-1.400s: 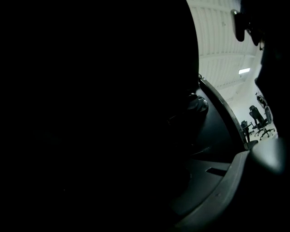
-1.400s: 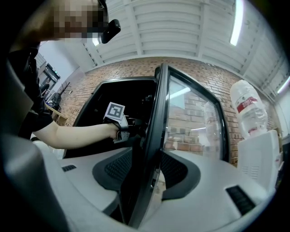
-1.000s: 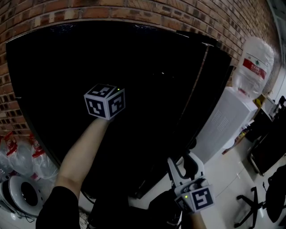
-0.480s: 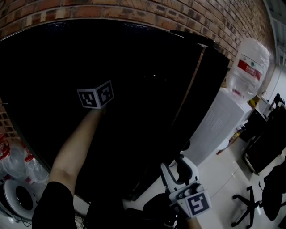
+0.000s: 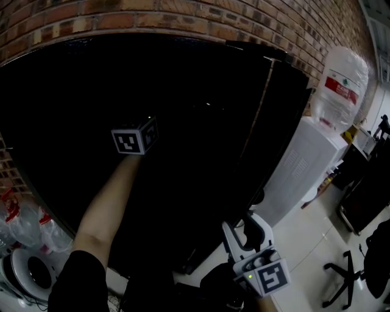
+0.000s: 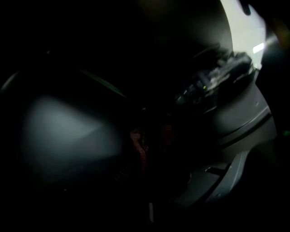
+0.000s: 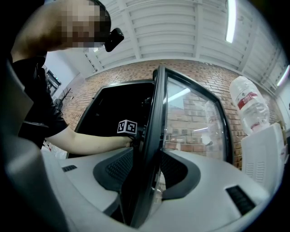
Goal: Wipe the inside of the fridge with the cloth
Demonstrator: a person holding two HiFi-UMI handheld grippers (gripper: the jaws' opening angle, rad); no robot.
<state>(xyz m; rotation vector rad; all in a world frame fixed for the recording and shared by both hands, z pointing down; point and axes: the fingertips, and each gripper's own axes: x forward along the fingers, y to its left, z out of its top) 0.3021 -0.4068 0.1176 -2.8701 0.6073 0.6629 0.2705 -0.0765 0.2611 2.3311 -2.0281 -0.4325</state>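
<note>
Head view: my left gripper [image 5: 135,139] reaches deep into dark fridge [image 5: 183,73], far nearer interior than right gripper [image 5: 248,231], low at edge of fridge door [image 5: 266,116]

Left gripper view: jaws clamped on reddish cloth [image 6: 138,146], pale inner wall [image 6: 63,131] just ahead-left, next surface to wipe; fridge contents too dark to tell

Right gripper view: jaws wide, just been closing, door edge upright between them, gripped on both faces, door held open

Black fridge [image 5: 73,91], red brick wall [image 5: 213,18], reddish cloth [image 6: 138,147]
</note>
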